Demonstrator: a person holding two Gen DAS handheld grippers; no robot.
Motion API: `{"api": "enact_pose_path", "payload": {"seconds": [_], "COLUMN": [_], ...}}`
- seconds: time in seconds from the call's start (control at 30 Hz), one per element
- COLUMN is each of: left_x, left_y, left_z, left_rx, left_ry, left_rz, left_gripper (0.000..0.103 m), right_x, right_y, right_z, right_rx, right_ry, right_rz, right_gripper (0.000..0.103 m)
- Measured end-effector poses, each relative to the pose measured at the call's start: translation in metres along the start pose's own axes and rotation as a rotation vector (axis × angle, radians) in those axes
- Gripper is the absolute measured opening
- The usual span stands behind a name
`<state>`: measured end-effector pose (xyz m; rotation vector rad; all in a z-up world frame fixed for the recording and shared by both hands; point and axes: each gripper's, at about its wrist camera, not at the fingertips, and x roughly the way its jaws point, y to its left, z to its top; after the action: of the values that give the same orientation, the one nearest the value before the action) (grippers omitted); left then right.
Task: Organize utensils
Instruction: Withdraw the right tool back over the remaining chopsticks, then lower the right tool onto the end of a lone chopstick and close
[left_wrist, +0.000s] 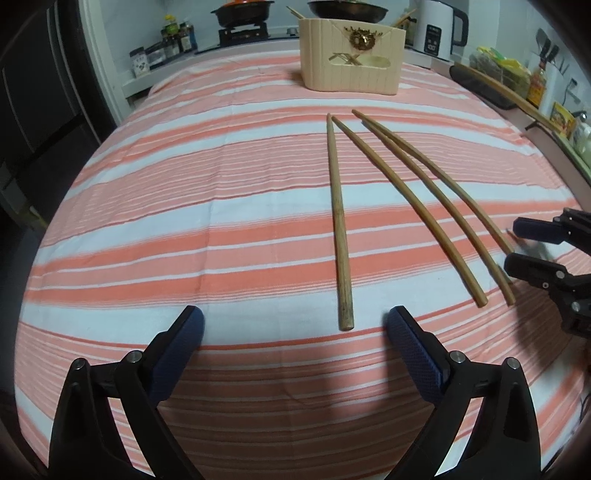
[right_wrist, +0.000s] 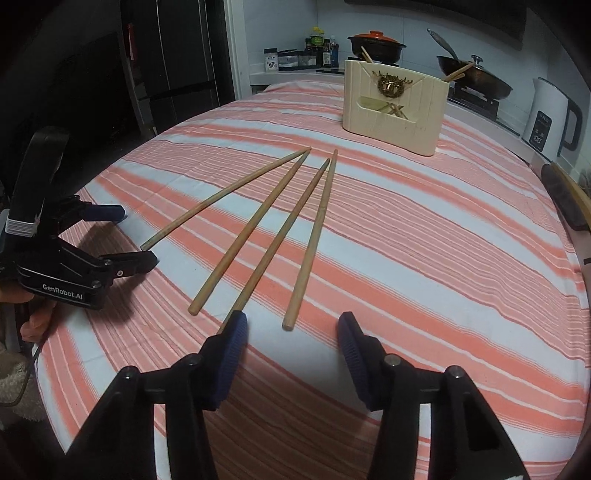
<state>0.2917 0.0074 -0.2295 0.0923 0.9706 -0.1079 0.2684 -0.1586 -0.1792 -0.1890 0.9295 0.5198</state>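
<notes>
On the striped surface (right_wrist: 424, 236) four chopsticks (right_wrist: 255, 225) lie fanned out, thick ends toward the tools, with the cream holder (right_wrist: 395, 107) standing well beyond their tips (a few sticks already poke out of it). The step in hand looks like the pick-up. The left tool (left_wrist: 295, 328) stands spread wide just short of the leftmost chopstick (left_wrist: 338, 221), pinching nothing. The right tool (right_wrist: 291, 328) is half spread around the butt of the rightmost chopstick (right_wrist: 314, 236), pads not pressing. Next, each must settle over one stick only, then squeeze.
</notes>
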Motion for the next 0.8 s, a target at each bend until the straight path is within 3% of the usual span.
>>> {"api": "enact_pose_path", "payload": {"seconds": [0.13,0.2,0.23,0.3,0.33,0.4,0.5,0.8], "left_x": [-0.001,-0.003,-0.004,-0.005,-0.007,-0.007,-0.007,-0.010], "left_y": [-0.003,-0.007,-0.009,-0.013,-0.015,-0.016,-0.014,0.012], "left_z": [0.002,0.002,0.003,0.003,0.002,0.002,0.002,-0.004], "left_rx": [0.001,0.012,0.018,0.028,0.030,0.029,0.012,-0.092], "left_ry": [-0.007,-0.017,-0.023,-0.035,-0.039,-0.045,-0.053,-0.045], "left_rz": [-0.027,-0.035,-0.039,-0.046,-0.047,-0.049,-0.033,0.071], "left_gripper": [0.082,0.069,0.065,0.042,0.036,0.012,0.006,0.007], "right_x": [0.007,0.007,0.008,0.009,0.008,0.008,0.004,-0.017], "right_y": [-0.001,-0.002,-0.002,-0.004,-0.006,-0.010,-0.020,-0.057], "right_z": [0.004,0.004,0.004,0.005,0.004,0.003,0.000,-0.023], "right_rx": [0.005,0.019,0.026,0.042,0.056,0.080,0.128,0.194], "right_ry": [0.013,0.009,0.008,0.009,0.007,0.004,0.002,0.029], "right_rz": [-0.005,-0.008,-0.010,-0.022,-0.021,-0.034,-0.062,-0.216], "right_gripper": [0.038,0.034,0.025,0.010,0.009,0.007,0.007,0.007]}}
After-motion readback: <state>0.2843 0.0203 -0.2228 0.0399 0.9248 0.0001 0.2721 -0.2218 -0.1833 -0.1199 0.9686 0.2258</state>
